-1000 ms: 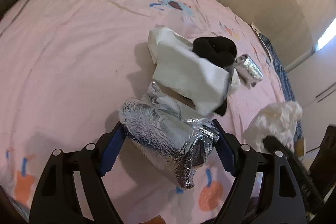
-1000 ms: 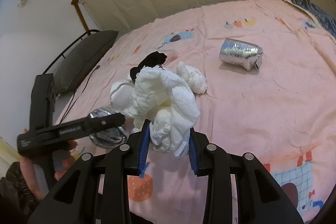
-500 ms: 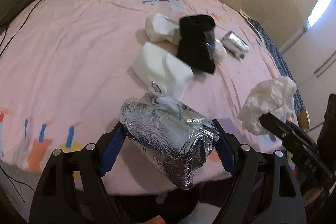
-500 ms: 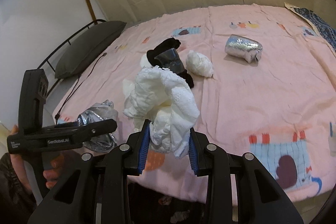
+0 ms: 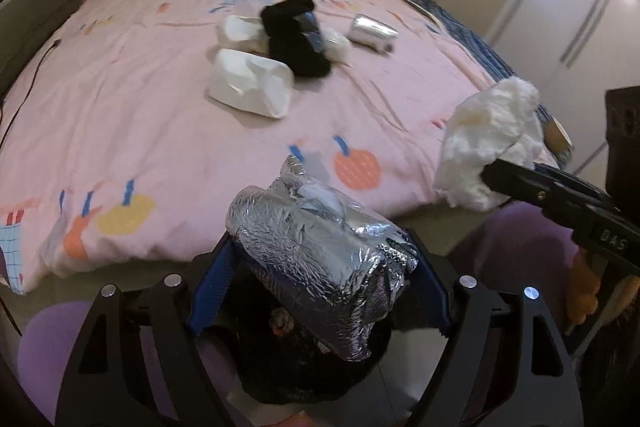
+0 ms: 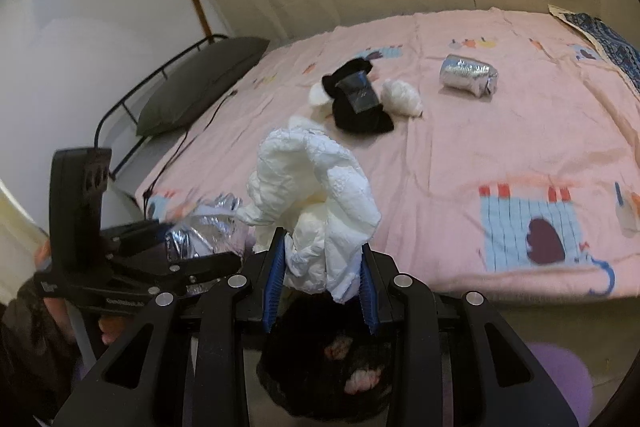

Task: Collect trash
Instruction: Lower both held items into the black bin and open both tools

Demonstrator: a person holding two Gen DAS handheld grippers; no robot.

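Observation:
My left gripper (image 5: 316, 283) is shut on a crumpled silver foil wrapper (image 5: 320, 259), held over a black-lined trash bin (image 5: 304, 371) on the floor by the bed. My right gripper (image 6: 322, 279) is shut on a wad of white tissue paper (image 6: 316, 203), also above the bin (image 6: 324, 375). The left view shows that tissue wad (image 5: 492, 147) at right; the right view shows the foil wrapper (image 6: 208, 227) at left. On the pink bed sheet (image 5: 120, 99) lie a white crumpled paper (image 5: 250, 87), a black cloth (image 5: 296, 39), a small white wad (image 6: 402, 99) and a silver foil roll (image 6: 468, 73).
A grey pillow (image 6: 204, 83) and a black cable (image 6: 180, 155) lie at the bed's head by a metal frame. A blue patterned cloth (image 6: 600, 31) sits at the far corner. Purple trouser legs (image 5: 44, 351) flank the bin. White wardrobe doors (image 5: 580, 11) stand at right.
Both grippers have drawn back from the middle of the bed past its edge, still gripping foil and tissue. The bin and floor have come into view beneath them.

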